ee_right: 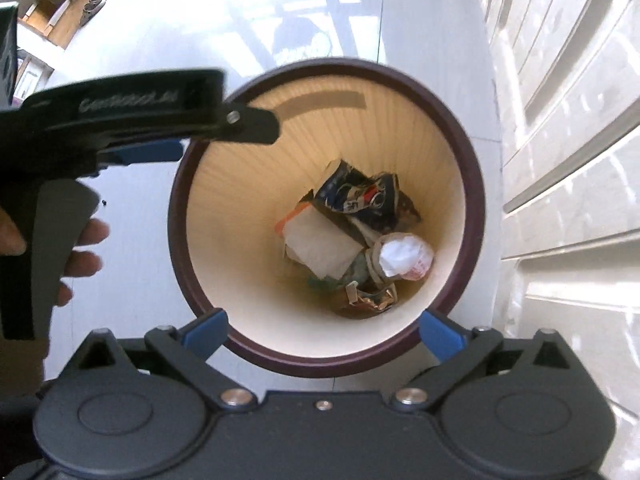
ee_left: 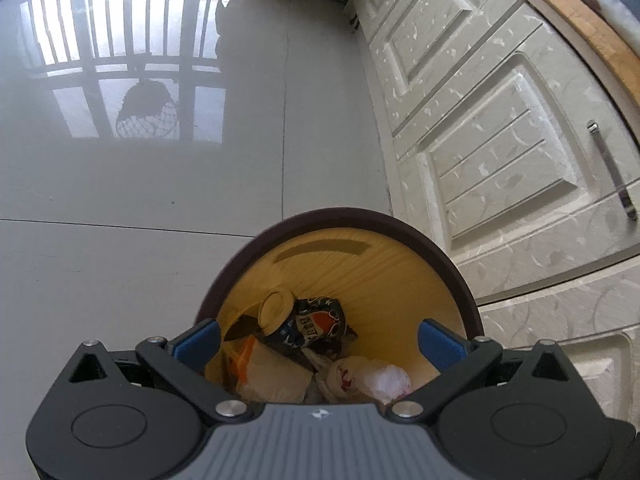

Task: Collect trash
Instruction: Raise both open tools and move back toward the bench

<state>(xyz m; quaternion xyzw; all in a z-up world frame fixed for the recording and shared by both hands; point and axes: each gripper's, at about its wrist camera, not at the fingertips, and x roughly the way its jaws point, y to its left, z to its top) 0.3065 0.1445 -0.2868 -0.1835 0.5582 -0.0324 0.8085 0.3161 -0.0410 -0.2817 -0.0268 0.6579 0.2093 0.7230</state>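
Both my tongs hung above the one round waste bin (ee_right: pixel 474 216), jaws spread wide and empty: right gripper (ee_right: pixel 322 332) over its near rim, left gripper (ee_left: pixel 318 338) beside it, raised lettering on its body too blurred to read. Bare tiled floor (ee_left: pixel 140 200) lay open on the bin's left; white cabinet doors (ee_left: pixel 500 152) stood close on its right. In the bottom lay one crushed Pepsi can (ee_right: pixel 360 196), one pale paper sheet (ee_right: pixel 320 244), one white wad (ee_right: pixel 400 258).
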